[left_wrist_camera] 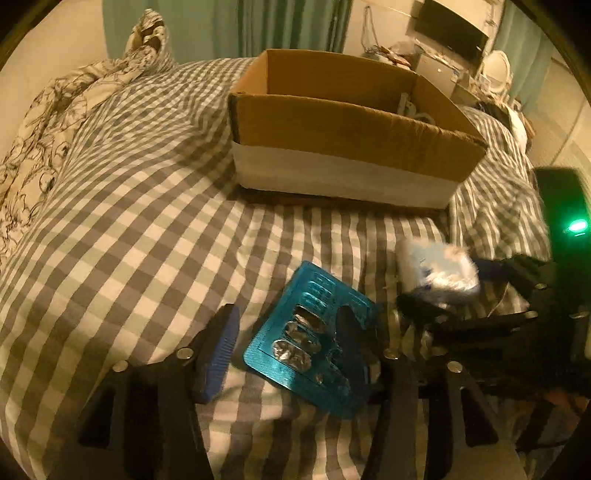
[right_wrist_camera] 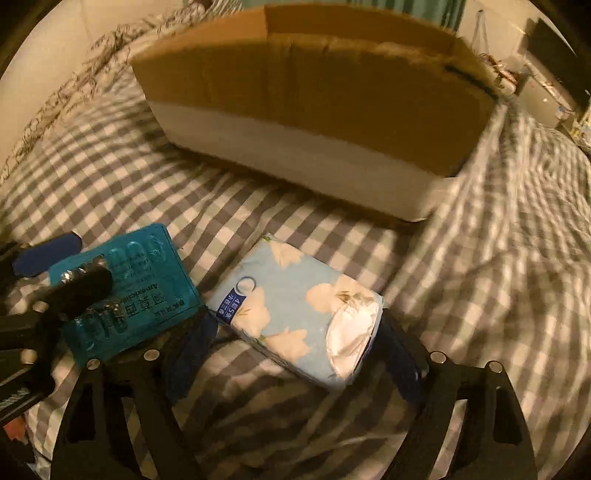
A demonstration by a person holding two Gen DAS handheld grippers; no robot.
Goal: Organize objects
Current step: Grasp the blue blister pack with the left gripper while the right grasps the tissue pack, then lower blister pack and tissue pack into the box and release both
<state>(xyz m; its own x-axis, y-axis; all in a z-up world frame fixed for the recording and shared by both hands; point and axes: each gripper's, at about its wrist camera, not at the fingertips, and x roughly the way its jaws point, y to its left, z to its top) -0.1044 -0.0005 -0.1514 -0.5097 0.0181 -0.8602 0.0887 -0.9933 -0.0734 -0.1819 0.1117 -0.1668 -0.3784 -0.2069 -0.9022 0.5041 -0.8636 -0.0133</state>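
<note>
A teal blister pack of pills point(left_wrist_camera: 314, 339) lies on the checked bedspread between my left gripper's point(left_wrist_camera: 288, 339) open fingers; the right finger overlaps it. It also shows in the right wrist view point(right_wrist_camera: 147, 280). A light blue tissue pack with white flowers point(right_wrist_camera: 303, 314) sits between my right gripper's point(right_wrist_camera: 299, 354) fingers, which press on its sides. The same pack shows blurred in the left wrist view point(left_wrist_camera: 436, 269). An open cardboard box point(left_wrist_camera: 343, 125) stands farther back on the bed, with a pale item inside near its right corner.
A crumpled patterned quilt point(left_wrist_camera: 55, 122) lies at the bed's far left. A desk with a monitor point(left_wrist_camera: 454, 33) and clutter stands beyond the bed at the right. The box fills the back of the right wrist view point(right_wrist_camera: 317, 92).
</note>
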